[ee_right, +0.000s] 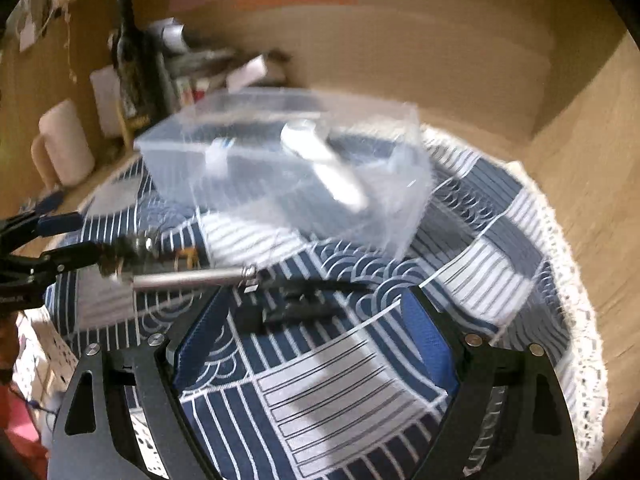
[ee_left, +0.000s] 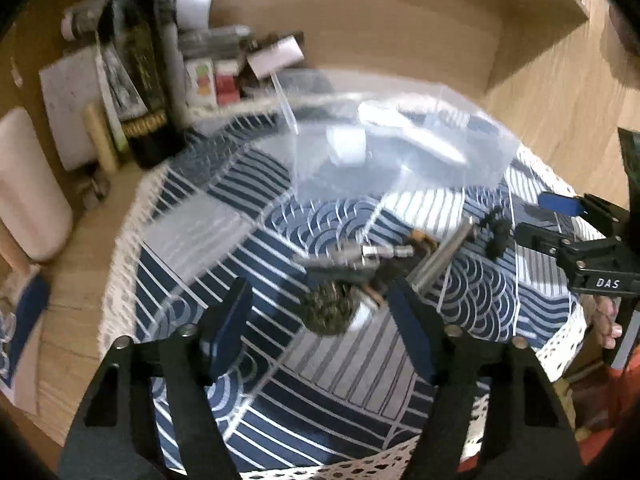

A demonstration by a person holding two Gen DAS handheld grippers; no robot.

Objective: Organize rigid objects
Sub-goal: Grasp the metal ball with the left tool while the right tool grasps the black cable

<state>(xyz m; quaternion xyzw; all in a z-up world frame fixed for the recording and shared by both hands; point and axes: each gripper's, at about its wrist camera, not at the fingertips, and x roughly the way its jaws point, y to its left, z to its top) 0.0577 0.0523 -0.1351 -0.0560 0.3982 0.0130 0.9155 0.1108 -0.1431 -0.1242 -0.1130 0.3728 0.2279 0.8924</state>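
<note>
A clear plastic bin (ee_left: pixel 400 148) (ee_right: pixel 280 168) stands on a blue and white patterned cloth (ee_left: pixel 280 380) (ee_right: pixel 340 392); white items lie inside it. In front of it lies a pile of small objects: a metal rod (ee_left: pixel 440 256) (ee_right: pixel 188 278), a silver metal connector (ee_left: pixel 372 254), a dark speckled round object (ee_left: pixel 328 312) and a small black item (ee_left: pixel 496 236) (ee_right: pixel 296 306). My left gripper (ee_left: pixel 320 320) is open, its fingers either side of the speckled object. My right gripper (ee_right: pixel 316 316) (ee_left: pixel 536 220) is open around the black item.
A dark bottle (ee_left: pixel 136 76) (ee_right: pixel 128 60), boxes and small containers (ee_left: pixel 208 76) crowd the back left. A pale pink mug (ee_left: pixel 28 192) (ee_right: pixel 68 144) stands at the left. Wooden walls (ee_left: pixel 400 32) enclose the back and right.
</note>
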